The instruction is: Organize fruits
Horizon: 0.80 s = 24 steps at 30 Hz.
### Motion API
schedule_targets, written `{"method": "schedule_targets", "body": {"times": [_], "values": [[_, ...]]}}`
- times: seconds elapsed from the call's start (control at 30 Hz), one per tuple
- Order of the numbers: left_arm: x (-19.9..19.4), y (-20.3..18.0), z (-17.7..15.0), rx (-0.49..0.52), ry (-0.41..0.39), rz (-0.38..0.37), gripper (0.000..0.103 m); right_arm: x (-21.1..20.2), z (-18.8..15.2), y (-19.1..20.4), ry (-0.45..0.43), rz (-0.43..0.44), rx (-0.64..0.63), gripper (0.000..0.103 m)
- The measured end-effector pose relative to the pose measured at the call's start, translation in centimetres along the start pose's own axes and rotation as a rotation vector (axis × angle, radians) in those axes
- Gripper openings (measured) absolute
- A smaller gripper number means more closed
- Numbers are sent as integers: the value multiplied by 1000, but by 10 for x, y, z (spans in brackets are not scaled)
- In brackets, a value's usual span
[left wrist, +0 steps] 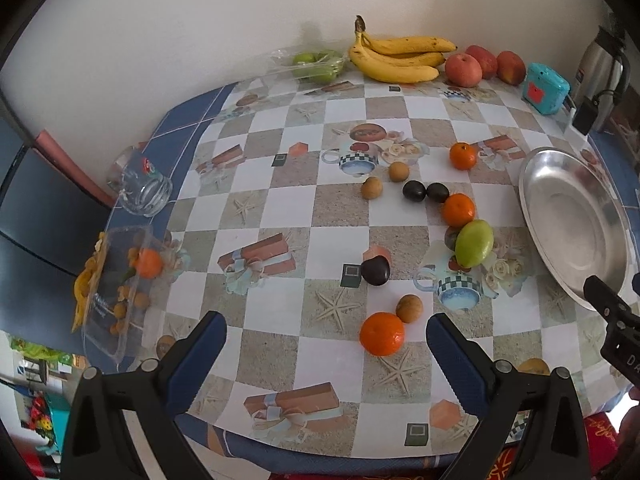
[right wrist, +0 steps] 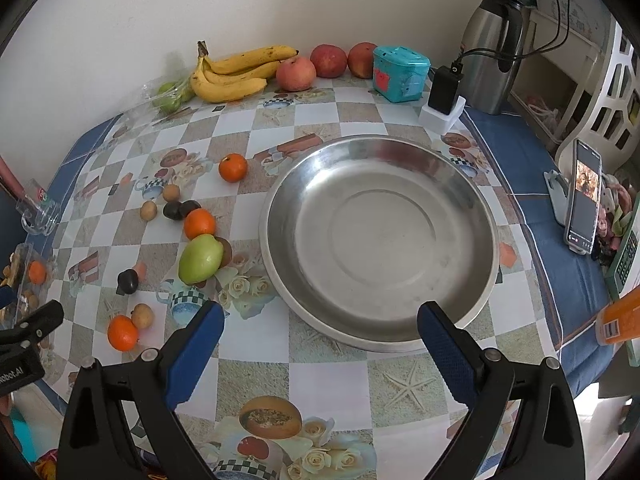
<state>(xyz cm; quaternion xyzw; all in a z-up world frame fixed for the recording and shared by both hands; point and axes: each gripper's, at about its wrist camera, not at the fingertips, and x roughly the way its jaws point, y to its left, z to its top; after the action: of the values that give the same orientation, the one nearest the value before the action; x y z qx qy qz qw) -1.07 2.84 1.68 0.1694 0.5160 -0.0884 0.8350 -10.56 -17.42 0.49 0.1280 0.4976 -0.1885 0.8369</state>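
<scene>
An empty steel bowl (right wrist: 380, 240) sits on the checked tablecloth; it also shows in the left wrist view (left wrist: 576, 220). Loose fruit lies left of it: oranges (left wrist: 382, 333) (left wrist: 458, 210) (left wrist: 463, 156), a green mango (left wrist: 474, 243), dark plums (left wrist: 375, 271) (left wrist: 414, 191), small brown fruits (left wrist: 409, 308). Bananas (left wrist: 400, 56) and apples (left wrist: 463, 70) lie by the wall. My left gripper (left wrist: 326, 334) is open and empty, just left of the near orange. My right gripper (right wrist: 320, 326) is open and empty over the bowl's near rim.
A clear plastic box (left wrist: 116, 288) with an orange and small fruits sits at the table's left edge, a glass mug (left wrist: 140, 184) behind it. A teal box (right wrist: 400, 74), a steel kettle (right wrist: 492, 44), a charger (right wrist: 442, 96) and a propped phone (right wrist: 584, 196) stand at the right.
</scene>
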Motion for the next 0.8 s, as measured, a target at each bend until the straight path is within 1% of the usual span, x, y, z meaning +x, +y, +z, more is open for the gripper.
{"method": "schedule_targets", "body": {"times": [0.17, 0.27, 0.43, 0.8], "values": [[8, -1, -2, -24, 10, 9, 101, -1, -2, 3, 1, 2, -14, 97], [8, 0, 0, -33, -5, 26, 101, -1, -2, 5, 2, 4, -20, 97], [13, -1, 1, -31, 3, 21, 101, -5, -3, 7, -5, 4, -21, 97], [13, -5, 1, -22, -7, 31, 101, -11, -2, 8, -17, 6, -26, 97]]}}
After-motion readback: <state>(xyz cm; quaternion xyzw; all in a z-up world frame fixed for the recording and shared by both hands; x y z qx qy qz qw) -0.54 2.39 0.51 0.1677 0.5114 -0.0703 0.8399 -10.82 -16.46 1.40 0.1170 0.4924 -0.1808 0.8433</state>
